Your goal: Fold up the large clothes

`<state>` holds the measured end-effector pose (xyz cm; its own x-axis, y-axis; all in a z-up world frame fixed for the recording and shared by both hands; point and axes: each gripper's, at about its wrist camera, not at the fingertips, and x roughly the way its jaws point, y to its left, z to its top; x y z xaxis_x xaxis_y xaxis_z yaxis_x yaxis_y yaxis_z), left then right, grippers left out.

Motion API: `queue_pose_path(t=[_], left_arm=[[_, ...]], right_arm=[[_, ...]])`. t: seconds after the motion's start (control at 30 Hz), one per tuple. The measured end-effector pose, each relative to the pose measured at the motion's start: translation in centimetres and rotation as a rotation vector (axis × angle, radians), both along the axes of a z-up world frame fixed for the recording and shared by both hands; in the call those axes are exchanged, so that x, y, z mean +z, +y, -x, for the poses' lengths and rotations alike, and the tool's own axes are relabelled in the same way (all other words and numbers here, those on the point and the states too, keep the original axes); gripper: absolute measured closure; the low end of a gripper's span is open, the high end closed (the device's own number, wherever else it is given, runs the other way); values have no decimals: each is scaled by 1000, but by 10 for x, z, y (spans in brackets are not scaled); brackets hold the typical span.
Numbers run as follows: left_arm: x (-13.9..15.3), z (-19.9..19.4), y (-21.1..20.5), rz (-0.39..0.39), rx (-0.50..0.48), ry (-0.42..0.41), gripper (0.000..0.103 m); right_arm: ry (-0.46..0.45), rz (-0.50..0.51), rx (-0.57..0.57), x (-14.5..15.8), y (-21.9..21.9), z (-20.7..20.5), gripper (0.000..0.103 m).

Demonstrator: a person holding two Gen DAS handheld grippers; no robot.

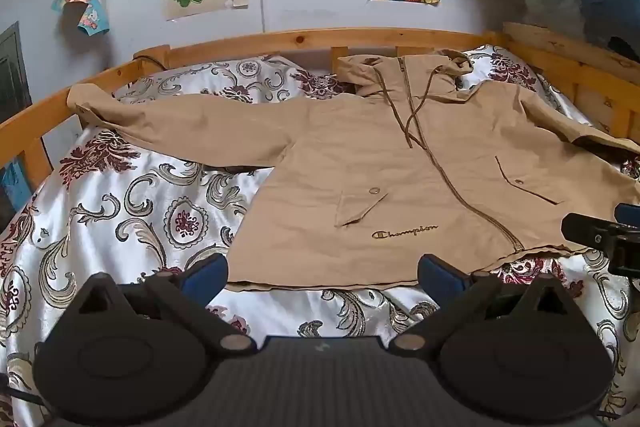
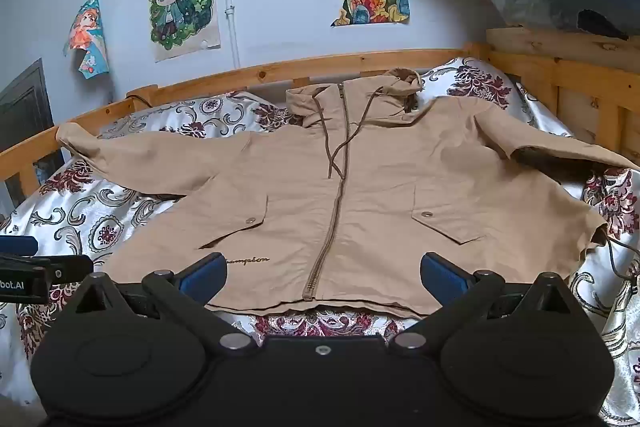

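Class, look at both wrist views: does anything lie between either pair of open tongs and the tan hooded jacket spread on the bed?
Nothing visible does. The tan hooded jacket lies flat just beyond the left tongs and right tongs.

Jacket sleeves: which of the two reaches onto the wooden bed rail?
The sleeve stretched toward the picture's left: its cuff drapes over the wooden rail. The other sleeve lies on the patterned bedspread.

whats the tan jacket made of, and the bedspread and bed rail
Jacket: looks like matte woven cotton or a cotton blend; no sheen, fine creases.
Bedspread: probably satin-like synthetic; bright glossy highlights across its floral print.
Bed rail: solid pine-like wood, clear-finished; knots and grain show.
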<state>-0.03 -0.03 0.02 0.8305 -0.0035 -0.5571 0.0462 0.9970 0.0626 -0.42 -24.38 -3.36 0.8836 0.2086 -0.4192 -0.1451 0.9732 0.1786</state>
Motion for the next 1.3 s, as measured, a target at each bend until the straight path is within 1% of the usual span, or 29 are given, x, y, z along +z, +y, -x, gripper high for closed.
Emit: queue_pose_path(t=[0.13,0.17,0.8,1.3], left_arm=[[0,1,-1,-9,-10,-3,0],[-3,-1,-2,-8,1,15,0],[-4,-3,-5,1,13,16,0],[-7,-1,-7,-8,8,13,0]], right_arm=[[-3,1,-1,0,0,0,1],[-3,0,-2,0,0,1,1],[1,-7,-1,1,-1,-1,1],[3,-11,0,3,-2,1,1]])
